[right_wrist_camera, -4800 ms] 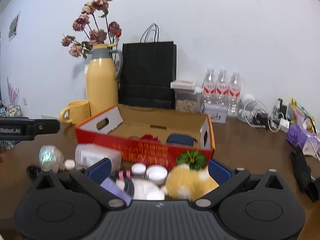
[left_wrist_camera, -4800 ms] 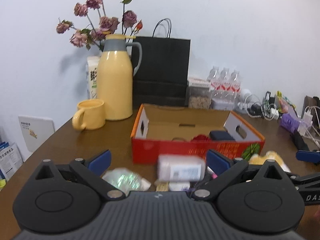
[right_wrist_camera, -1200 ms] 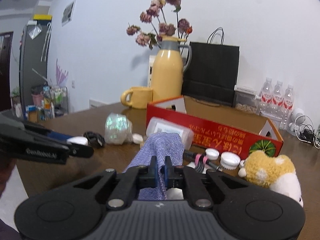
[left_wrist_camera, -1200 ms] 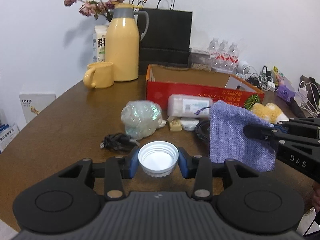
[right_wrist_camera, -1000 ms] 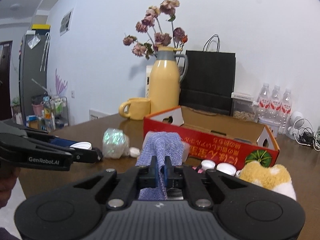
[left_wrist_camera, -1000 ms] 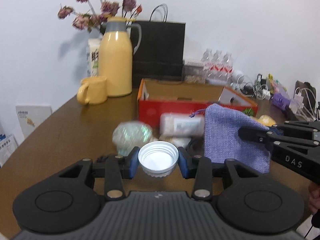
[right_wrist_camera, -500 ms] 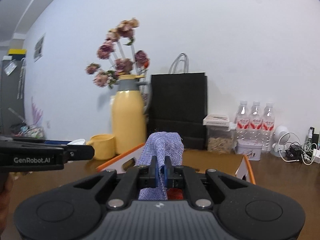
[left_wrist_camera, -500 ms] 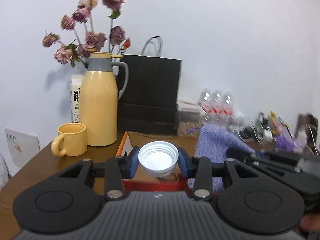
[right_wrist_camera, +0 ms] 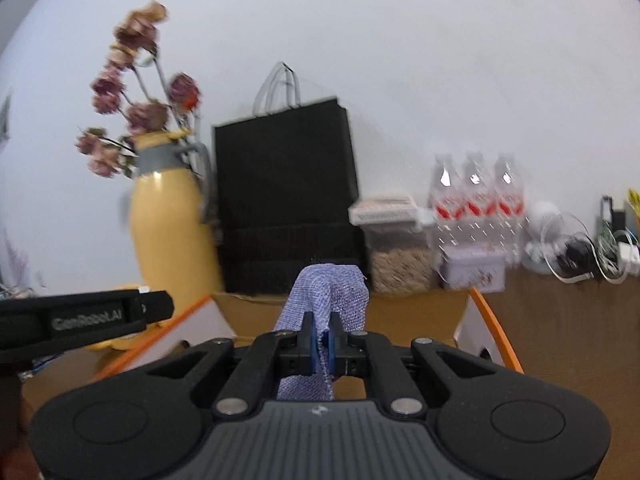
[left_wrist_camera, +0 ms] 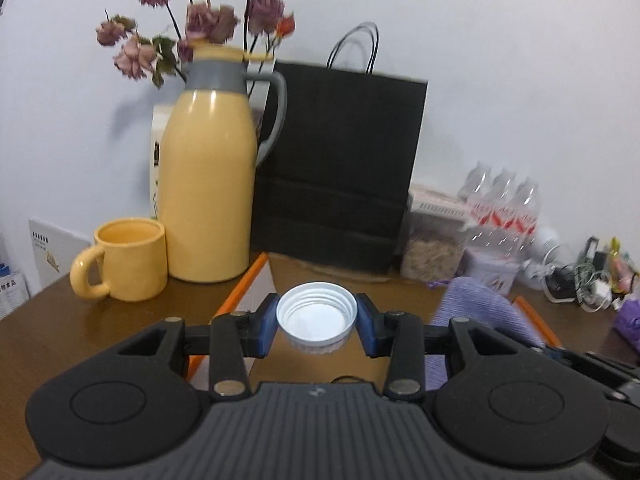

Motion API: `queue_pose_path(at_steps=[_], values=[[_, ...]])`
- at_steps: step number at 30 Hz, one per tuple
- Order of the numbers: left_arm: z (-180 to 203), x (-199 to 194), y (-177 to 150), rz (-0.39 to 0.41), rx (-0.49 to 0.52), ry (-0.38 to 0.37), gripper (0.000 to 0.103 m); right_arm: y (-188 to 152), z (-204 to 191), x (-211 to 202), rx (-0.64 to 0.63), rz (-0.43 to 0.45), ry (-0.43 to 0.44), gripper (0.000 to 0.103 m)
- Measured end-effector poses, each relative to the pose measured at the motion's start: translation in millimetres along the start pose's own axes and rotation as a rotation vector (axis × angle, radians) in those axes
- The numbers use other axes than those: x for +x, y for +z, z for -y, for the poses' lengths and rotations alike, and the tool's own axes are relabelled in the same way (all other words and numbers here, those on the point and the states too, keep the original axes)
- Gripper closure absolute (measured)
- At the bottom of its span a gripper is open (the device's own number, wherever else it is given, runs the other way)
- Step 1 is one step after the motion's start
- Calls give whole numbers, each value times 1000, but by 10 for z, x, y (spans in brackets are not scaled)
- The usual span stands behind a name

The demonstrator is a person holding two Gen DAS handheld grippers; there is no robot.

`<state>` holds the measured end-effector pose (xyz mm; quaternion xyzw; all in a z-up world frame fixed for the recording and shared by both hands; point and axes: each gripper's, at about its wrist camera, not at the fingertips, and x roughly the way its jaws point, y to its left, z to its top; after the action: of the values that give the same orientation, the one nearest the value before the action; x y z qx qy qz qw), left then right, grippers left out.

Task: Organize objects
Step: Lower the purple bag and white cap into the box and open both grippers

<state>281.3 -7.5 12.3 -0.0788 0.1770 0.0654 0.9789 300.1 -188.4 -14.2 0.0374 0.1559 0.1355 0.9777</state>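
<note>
The left tongs [left_wrist_camera: 316,321] grip a white lid [left_wrist_camera: 316,315] by its rim, hollow side up, above the cardboard box [left_wrist_camera: 256,276]. The right tongs [right_wrist_camera: 321,338] are clenched on a purple pouch [right_wrist_camera: 330,292], also over the box, probably so both can be dropped in.

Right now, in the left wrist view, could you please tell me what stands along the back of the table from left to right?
Yellow mug → yellow thermos jug → black paper bag → clear container of grains → water bottles → tangle of cables.
</note>
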Motion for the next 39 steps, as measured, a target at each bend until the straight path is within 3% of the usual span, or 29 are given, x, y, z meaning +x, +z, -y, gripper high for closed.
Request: queue_pose_path(at_steps=[7,10,12,14,15,16,19,20,29,39], values=[[25,127,-114,-43,53,-12,62,-128,15,151,-41,-69,-60,98],[39,128,-128,-46,71,-11,62,-137,-18,147,-56,-87,-71,93],[42,109,-139,-32,83,-2,53,-155,-32,137,-62,-96,-94,82],[46,91,-153,-21,95,14,26,-169,-35,130,-62,-104,-106,46],[44,85,-156,-14,96,23,17,-173,-39,119,-61,-102,-110,37],[40,77,-158,-5,96,31,2,-175,-47,105,-64,-97,-113,27],[18,66,-153,2,85,39,0,-178,-54,79,-64,-92,-118,3],[8,71,-149,-4,79,37,0,-178,-55,80,-63,-95,-119,0],[-9,14,-131,1,56,21,0,-159,-54,48,-46,-96,-111,0],[-70,-401,63,89,23,-28,0,25,-175,-252,-71,-26,-52,0]])
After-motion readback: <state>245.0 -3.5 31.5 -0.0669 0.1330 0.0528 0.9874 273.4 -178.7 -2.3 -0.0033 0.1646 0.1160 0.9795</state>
